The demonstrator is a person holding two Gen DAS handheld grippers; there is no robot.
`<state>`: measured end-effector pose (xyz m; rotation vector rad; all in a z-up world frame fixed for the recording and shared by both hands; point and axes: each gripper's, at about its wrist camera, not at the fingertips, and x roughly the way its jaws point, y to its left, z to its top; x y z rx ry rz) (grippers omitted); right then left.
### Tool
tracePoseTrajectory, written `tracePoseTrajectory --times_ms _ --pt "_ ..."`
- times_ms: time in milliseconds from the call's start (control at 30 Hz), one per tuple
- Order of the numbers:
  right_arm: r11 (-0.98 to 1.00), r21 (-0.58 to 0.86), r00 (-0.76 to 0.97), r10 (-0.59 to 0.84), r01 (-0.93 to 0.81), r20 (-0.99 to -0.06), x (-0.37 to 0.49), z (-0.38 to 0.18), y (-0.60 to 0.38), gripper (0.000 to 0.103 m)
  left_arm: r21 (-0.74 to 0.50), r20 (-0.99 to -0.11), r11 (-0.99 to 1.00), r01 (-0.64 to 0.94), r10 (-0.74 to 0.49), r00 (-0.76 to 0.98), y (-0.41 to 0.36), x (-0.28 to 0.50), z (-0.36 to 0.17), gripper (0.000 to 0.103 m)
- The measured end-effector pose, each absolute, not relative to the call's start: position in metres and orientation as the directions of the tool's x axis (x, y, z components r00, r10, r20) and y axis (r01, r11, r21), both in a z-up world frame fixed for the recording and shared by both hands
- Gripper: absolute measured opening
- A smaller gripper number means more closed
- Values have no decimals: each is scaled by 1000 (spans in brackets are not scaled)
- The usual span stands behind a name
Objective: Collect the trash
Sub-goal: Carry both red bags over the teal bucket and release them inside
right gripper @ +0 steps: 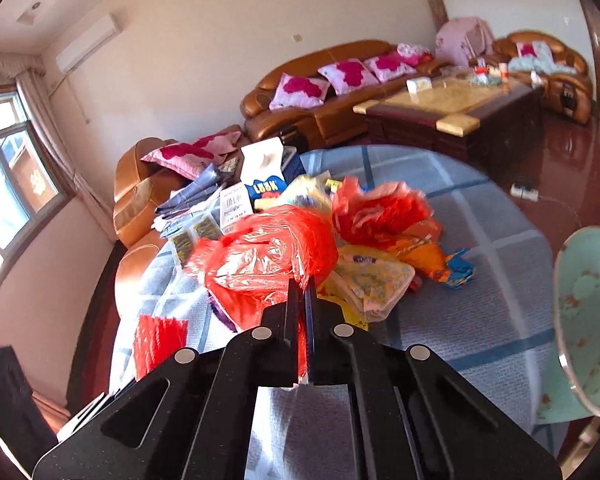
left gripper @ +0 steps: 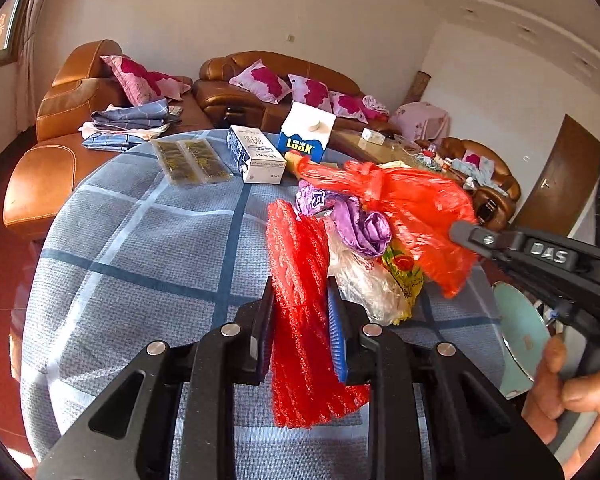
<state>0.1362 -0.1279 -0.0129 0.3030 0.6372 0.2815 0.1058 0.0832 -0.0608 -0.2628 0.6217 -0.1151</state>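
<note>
My left gripper [left gripper: 302, 294] is shut on a red foam net sleeve [left gripper: 296, 248], lifted a little off the blue checked tablecloth [left gripper: 140, 260]. My right gripper [right gripper: 303, 286] is shut on the edge of a crinkled red plastic bag [right gripper: 268, 256]. In the left wrist view the right gripper [left gripper: 457, 232] reaches in from the right onto the red plastic bag [left gripper: 416, 200]. Beside the bag lie a purple wrapper [left gripper: 360, 228], clear plastic [left gripper: 360, 280] and a yellow wrapper [left gripper: 404, 272]. More wrappers [right gripper: 380, 276] are piled right of the bag. The red foam net sleeve [right gripper: 156, 340] shows at lower left.
A blue and white carton [left gripper: 306, 132], a white box [left gripper: 256, 156] and two flat packets [left gripper: 192, 160] stand at the table's far side. A teal basin [right gripper: 592, 320] sits off the right edge. Brown sofas [left gripper: 260, 92] and a coffee table [right gripper: 452, 112] lie beyond.
</note>
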Motion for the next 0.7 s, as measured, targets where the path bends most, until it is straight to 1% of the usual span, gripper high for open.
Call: tracePoseTrajectory --times_ms 167,267,367,467,700 --pt "929 330 822 315 -166 -474 106 11 -151 3 -265 -557 964 31 -179 811 79 101 -57 23" --pt "929 341 850 295 -147 -436 81 21 -176 3 -256 -548 966 38 -177 817 76 99 -52 23" --pt "932 341 865 267 -121 -424 63 23 -195 3 -245 -549 968 57 -187 815 66 96 -50 23" --pt "948 309 883 206 -74 -422 45 21 -215 3 -230 -551 970 82 -199 810 54 92 -49 23" --pt "962 273 898 112 9 -425 33 20 -252 3 -196 -556 967 164 -247 794 20 88 -43 23"
